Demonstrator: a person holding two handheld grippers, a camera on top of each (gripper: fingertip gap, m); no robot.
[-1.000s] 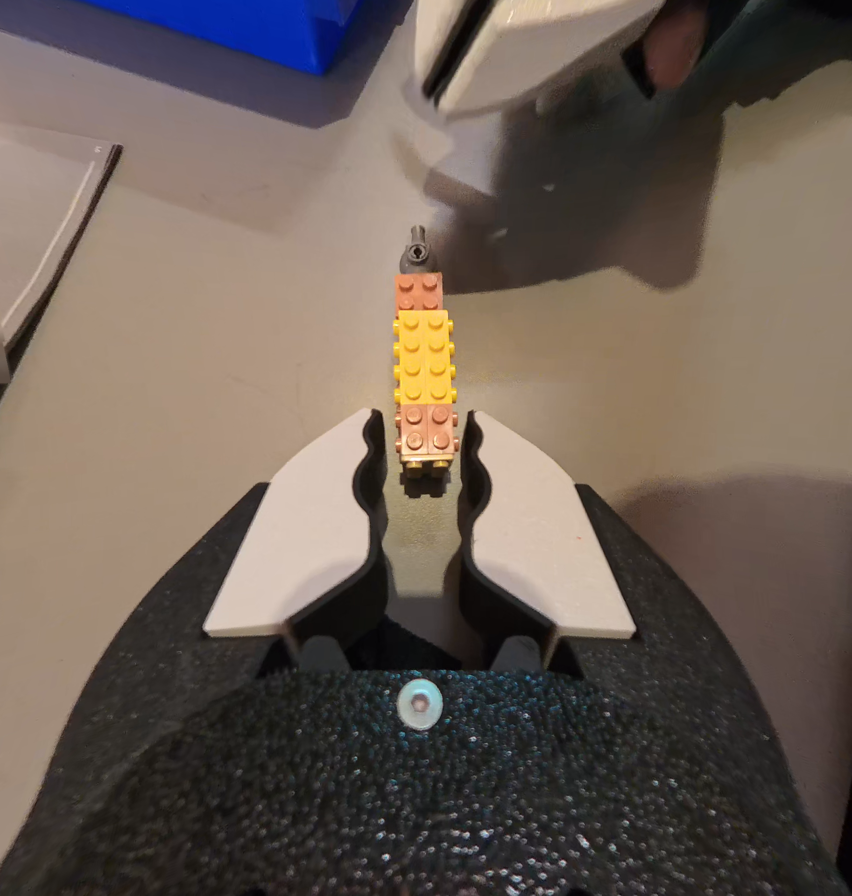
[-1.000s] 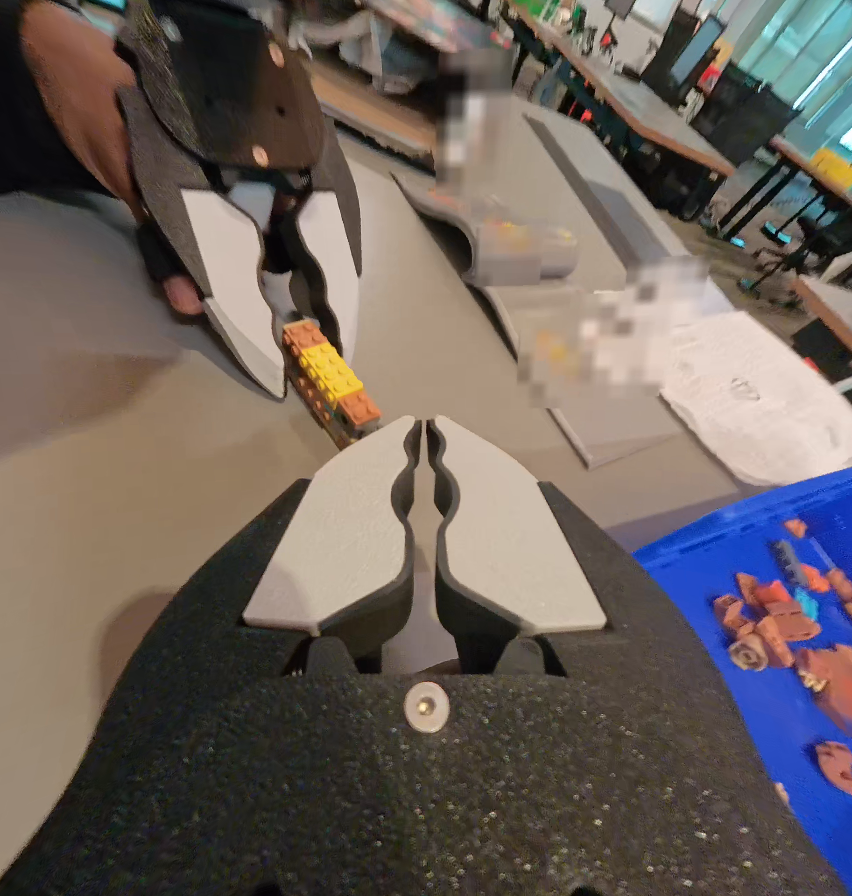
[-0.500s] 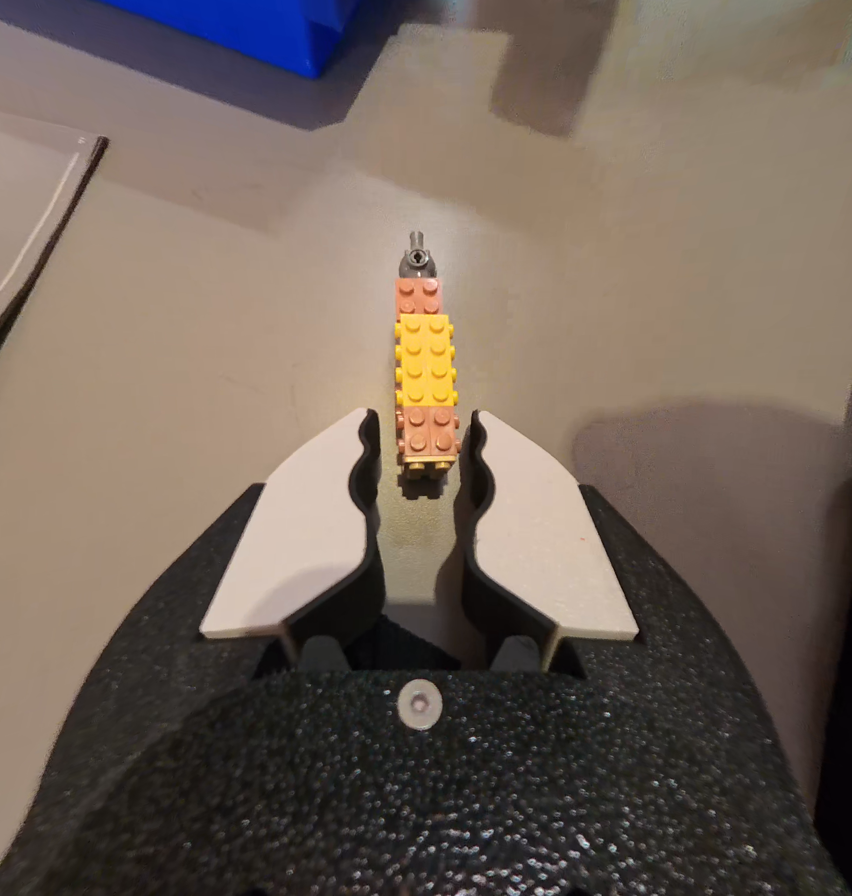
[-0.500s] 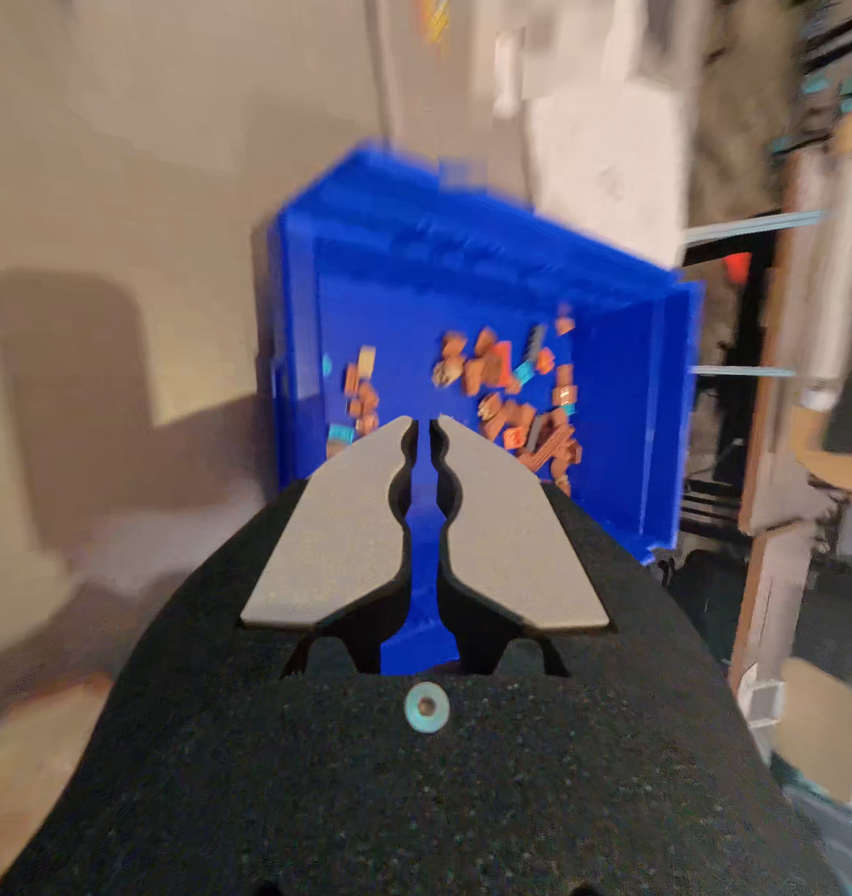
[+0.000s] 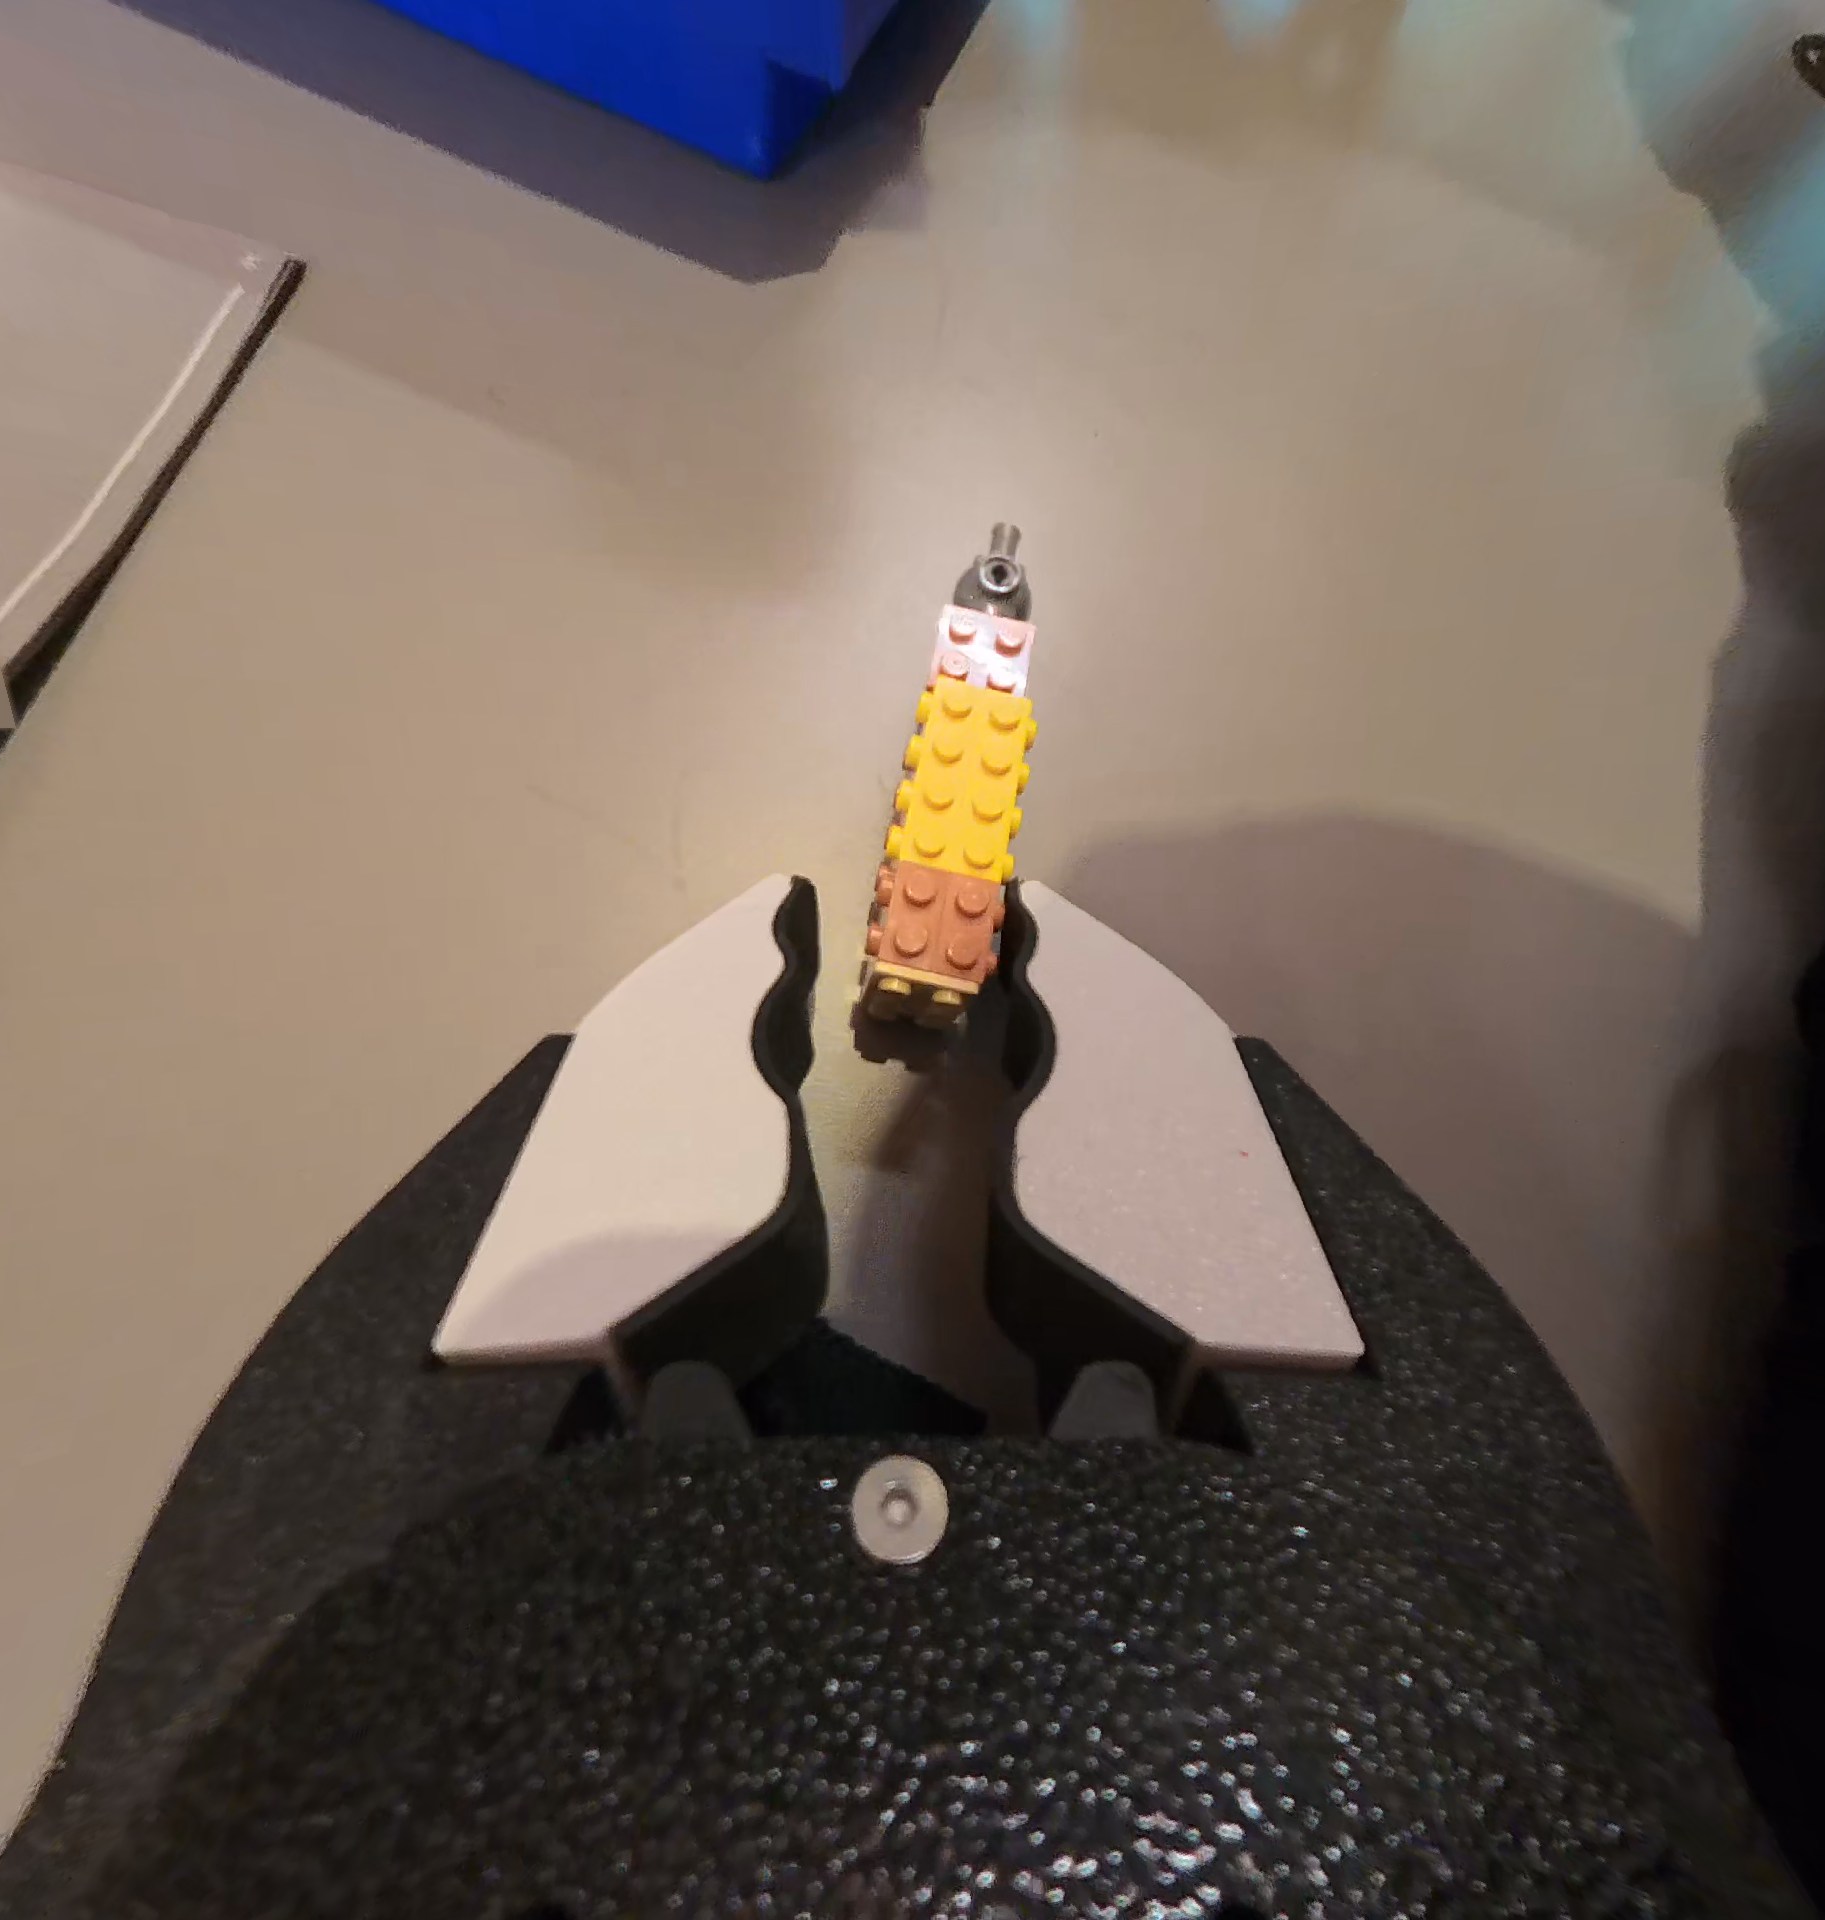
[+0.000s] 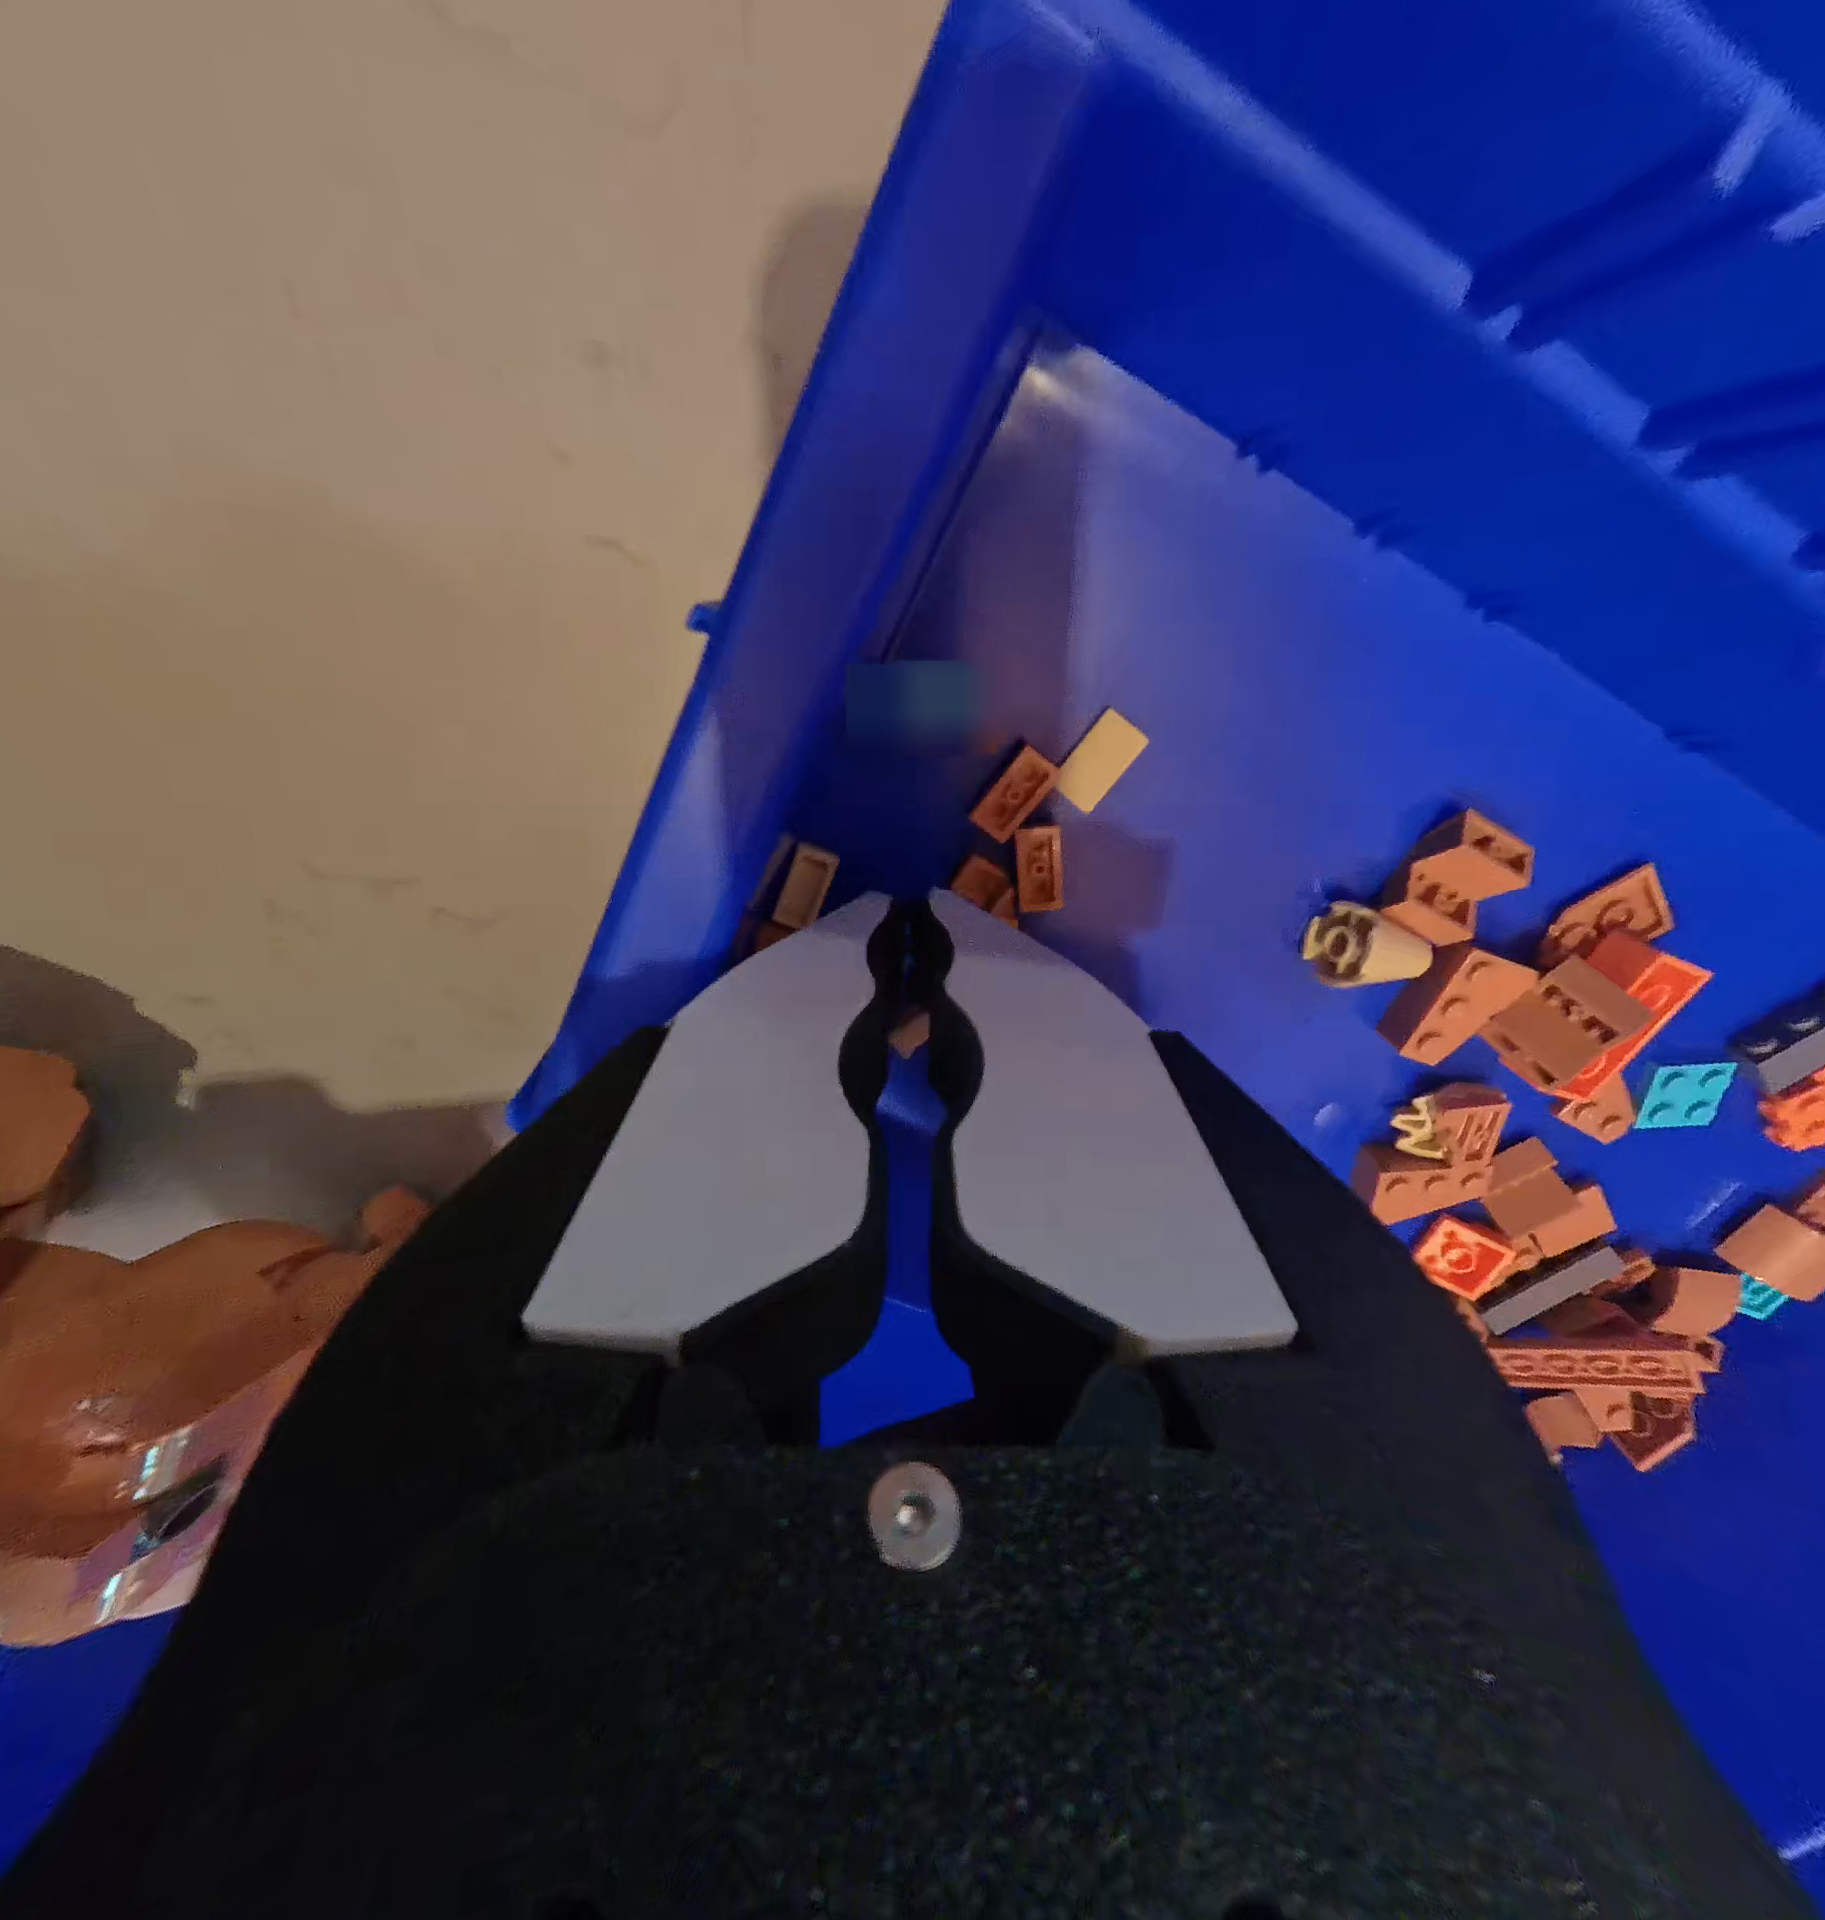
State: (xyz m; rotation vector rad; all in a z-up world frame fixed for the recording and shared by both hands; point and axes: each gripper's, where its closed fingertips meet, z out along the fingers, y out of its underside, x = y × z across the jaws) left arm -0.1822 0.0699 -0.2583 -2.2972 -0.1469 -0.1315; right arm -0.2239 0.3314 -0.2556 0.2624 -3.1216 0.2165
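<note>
Left gripper [image 5: 910, 914]: jaws partly open around the near brown end of a brick bar [image 5: 965, 790] (brown, yellow, brown, with a grey tip) lying on the table [image 5: 472, 675]. The right pad [image 5: 1022, 935] touches the bar's side; a gap separates the left pad [image 5: 788, 935] from it. Right gripper [image 6: 910, 920]: jaws closed, nothing visibly clamped, tips over a blue bin [image 6: 1303, 520] near loose brown bricks [image 6: 1022, 831].

Left wrist view looks steeply down, close over the tabletop [image 5: 472, 727]. Right wrist view looks down, close, into the blue bin [image 6: 1303, 260] at the table's edge. Both views share the bin and tabletop.
</note>
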